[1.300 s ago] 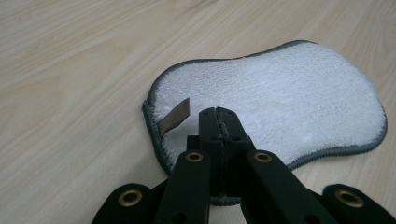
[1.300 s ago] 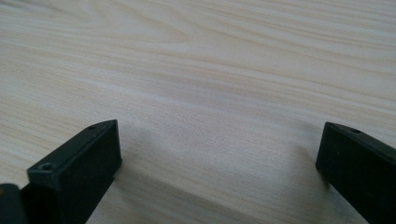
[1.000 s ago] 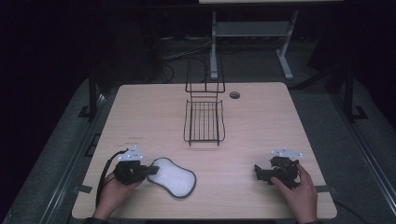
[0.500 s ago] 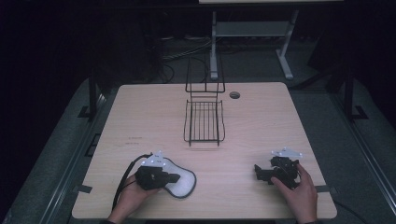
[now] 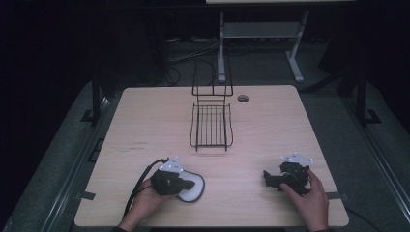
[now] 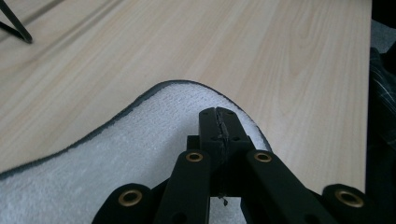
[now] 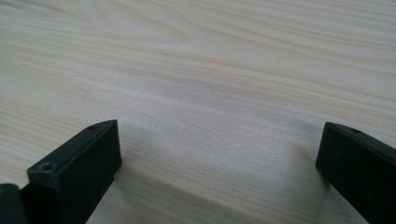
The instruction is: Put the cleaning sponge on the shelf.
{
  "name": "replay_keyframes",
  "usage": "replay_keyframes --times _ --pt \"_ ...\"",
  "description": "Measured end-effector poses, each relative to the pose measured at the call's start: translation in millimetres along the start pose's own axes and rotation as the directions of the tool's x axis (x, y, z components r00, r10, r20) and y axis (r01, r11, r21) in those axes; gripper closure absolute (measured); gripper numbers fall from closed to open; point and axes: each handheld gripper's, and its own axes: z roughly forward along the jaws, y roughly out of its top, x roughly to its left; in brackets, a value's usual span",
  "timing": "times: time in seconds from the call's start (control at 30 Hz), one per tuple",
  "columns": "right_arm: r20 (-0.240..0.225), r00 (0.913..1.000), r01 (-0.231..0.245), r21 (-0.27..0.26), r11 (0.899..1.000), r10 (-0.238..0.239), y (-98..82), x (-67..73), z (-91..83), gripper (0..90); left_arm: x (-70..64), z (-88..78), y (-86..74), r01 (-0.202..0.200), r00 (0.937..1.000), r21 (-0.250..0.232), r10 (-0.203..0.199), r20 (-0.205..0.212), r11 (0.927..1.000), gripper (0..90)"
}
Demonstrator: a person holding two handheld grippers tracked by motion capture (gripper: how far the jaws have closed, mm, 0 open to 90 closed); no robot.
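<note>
Sliding right over the white cloth, the left gripper has its jaws together, empty; the right gripper rests apart, so wiping probably begins.

You see the high view dim and grainy: the table is lit from above while the room around it sinks into near black. In your left gripper view the light is even, and the white pad under the closed jaws stays sharp. Your right gripper view blurs the near jaws, with soft shadows beneath them.
</note>
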Motion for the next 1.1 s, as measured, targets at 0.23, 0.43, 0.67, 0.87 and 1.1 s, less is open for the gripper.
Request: replay_keyframes --times 0.23,0.43,0.67,0.87,1.1 --pt "0.0 1.0 0.0 0.0 1.0 0.0 0.0 0.0 0.0 0.0 9.5 9.2 13.7 0.003 0.9998 0.008 -0.003 -0.02 1.0 89.5" --pt "0.0 1.0 0.0 0.0 1.0 0.0 0.0 0.0 0.0 0.0 18.4 14.7 24.1 -0.001 0.9994 0.009 0.002 -0.035 1.0 89.5" --pt "0.0 1.0 0.0 0.0 1.0 0.0 0.0 0.0 0.0 0.0 29.3 -5.6 21.1 0.019 0.9963 -0.035 -0.022 -0.084 0.9992 89.5" --pt "0.0 1.0 0.0 0.0 1.0 0.0 0.0 0.0 0.0 0.0 50.4 -29.2 3.4 0.071 0.982 -0.053 -0.079 -0.171 0.996 89.5" --pt "0.0 1.0 0.0 0.0 1.0 0.0 0.0 0.0 0.0 0.0 60.7 -38.7 -14.1 0.114 0.9717 -0.02 -0.116 -0.206 0.9932 89.5"
